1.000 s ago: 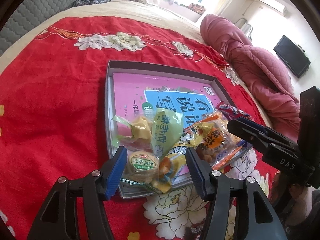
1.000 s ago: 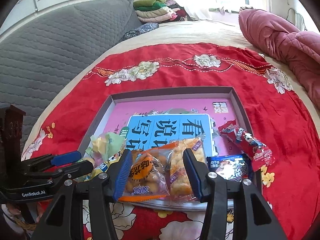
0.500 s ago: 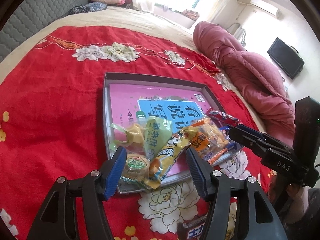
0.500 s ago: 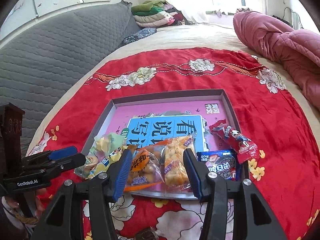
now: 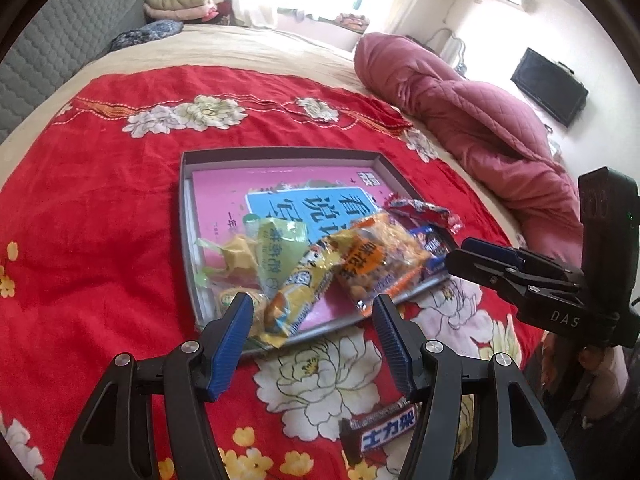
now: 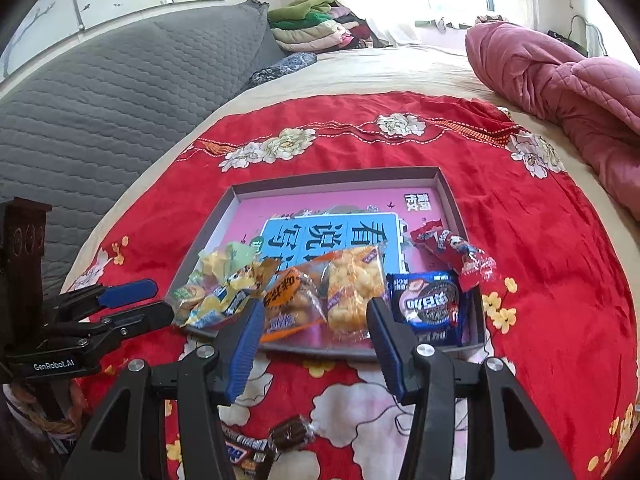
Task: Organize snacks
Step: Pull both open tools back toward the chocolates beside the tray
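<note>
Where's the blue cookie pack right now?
In the right wrist view, the blue cookie pack lies in the near right corner of the tray, between the orange snack bag and the red wrapper.

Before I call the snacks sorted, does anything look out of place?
Yes. A chocolate bar and a small brown candy lie on the red cloth, outside the tray holding the other snacks.
</note>
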`<control>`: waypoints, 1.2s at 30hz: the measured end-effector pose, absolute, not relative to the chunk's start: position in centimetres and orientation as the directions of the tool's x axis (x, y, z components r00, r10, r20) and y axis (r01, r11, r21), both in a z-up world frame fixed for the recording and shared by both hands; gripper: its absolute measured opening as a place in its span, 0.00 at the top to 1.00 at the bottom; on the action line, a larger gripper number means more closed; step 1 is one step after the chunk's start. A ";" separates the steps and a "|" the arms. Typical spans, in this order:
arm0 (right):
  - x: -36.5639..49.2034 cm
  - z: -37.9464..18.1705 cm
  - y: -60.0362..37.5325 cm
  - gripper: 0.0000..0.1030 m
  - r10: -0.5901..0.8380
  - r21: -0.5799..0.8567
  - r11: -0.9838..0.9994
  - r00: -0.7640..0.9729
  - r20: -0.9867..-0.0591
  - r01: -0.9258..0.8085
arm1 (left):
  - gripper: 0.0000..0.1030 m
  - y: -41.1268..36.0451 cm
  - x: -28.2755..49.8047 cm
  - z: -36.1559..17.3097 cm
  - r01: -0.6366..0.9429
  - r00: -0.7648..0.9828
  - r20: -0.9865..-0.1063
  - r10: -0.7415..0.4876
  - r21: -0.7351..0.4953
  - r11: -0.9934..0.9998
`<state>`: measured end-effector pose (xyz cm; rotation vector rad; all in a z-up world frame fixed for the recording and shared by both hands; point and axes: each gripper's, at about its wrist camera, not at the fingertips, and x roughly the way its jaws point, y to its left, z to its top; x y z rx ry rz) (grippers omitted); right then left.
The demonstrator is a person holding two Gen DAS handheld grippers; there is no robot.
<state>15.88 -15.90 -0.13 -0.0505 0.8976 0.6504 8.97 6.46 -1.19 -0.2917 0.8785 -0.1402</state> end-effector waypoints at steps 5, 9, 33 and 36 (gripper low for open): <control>14.9 -0.5 -16.3 0.49 0.504 0.217 0.799 0.428 -0.750 -0.561 | 0.38 6.1 8.4 -1.0 0.006 0.629 -0.741 -0.236 -0.299 0.954; 14.0 -0.9 -16.7 0.49 0.501 0.208 0.794 0.421 -0.756 -0.572 | 0.38 5.8 8.0 -0.8 0.009 0.625 -0.745 -0.233 -0.291 0.957; 10.8 -2.9 -17.5 0.49 0.499 0.180 0.739 0.348 -0.794 -0.649 | 0.38 3.1 6.4 -1.1 0.127 0.540 -0.782 -0.312 -0.291 0.948; 10.6 -3.4 -17.5 0.49 0.492 0.172 0.734 0.340 -0.801 -0.657 | 0.38 2.4 6.0 -1.5 0.171 0.513 -0.786 -0.345 -0.301 0.938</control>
